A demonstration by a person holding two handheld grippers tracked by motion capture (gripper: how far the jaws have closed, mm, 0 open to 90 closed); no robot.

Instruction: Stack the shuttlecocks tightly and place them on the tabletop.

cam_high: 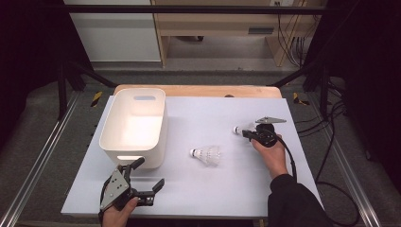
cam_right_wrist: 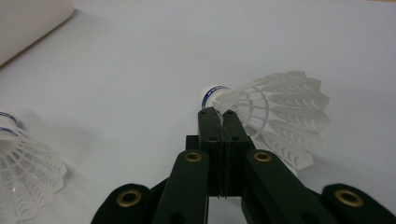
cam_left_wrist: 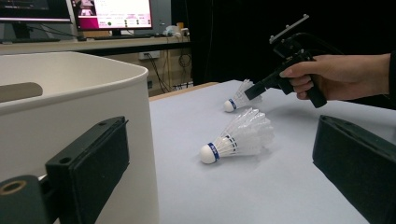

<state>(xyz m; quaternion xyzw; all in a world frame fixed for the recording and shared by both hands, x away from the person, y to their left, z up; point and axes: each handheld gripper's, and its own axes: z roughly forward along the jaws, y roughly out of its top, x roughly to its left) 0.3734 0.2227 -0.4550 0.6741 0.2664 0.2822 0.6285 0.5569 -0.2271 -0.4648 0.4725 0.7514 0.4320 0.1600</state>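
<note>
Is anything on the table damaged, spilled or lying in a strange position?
Nothing stands out. Both shuttlecocks lie on their sides on the white table, with skirts that look whole: the free shuttlecock near the middle, the gripped shuttlecock pinched at its skirt by the right gripper. The white bin stands upright.

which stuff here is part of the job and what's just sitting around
In the job: far shuttlecock pinched in the right gripper; near shuttlecock; white bin, likely their destination.
Lying about: left gripper, open and idle; monitor; wooden shelf unit.
</note>
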